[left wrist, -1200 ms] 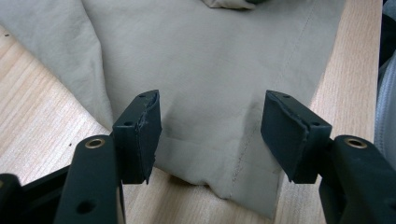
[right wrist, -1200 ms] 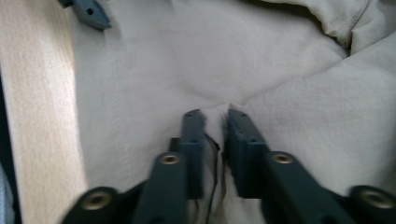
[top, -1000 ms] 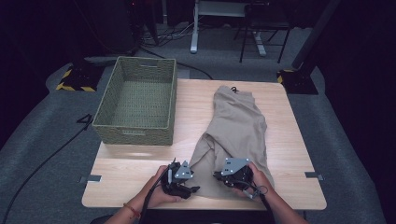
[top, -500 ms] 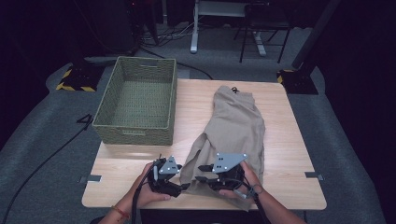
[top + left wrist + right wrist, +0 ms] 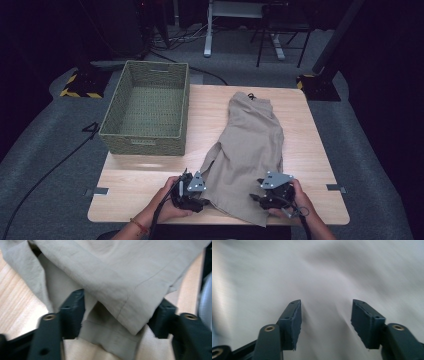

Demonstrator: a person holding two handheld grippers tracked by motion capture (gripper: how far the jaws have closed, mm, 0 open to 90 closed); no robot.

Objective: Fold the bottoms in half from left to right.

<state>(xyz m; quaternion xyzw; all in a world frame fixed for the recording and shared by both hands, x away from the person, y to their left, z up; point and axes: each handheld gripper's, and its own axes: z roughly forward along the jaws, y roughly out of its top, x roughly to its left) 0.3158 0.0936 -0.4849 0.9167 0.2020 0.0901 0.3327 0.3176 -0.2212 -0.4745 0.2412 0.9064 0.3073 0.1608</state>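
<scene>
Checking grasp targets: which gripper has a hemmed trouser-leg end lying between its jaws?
The left gripper: the hemmed leg end of the beige trousers lies between its jaws. The right gripper faces plain cloth only.

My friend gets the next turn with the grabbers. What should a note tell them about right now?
Left gripper: at the near left edge of the beige trousers. Its fingers straddle a folded hem; they have just been closing but are not clamped yet.
Right gripper: at the trousers' near right edge, fingers apart with blurred cloth beyond them; they have just been opening and hold nothing.
Things: the trousers lie lengthwise on the wooden table; the woven basket at the far left is empty.
Done: trousers laid out.
Left: probably grip the near end, fold, then put them in the basket.
</scene>
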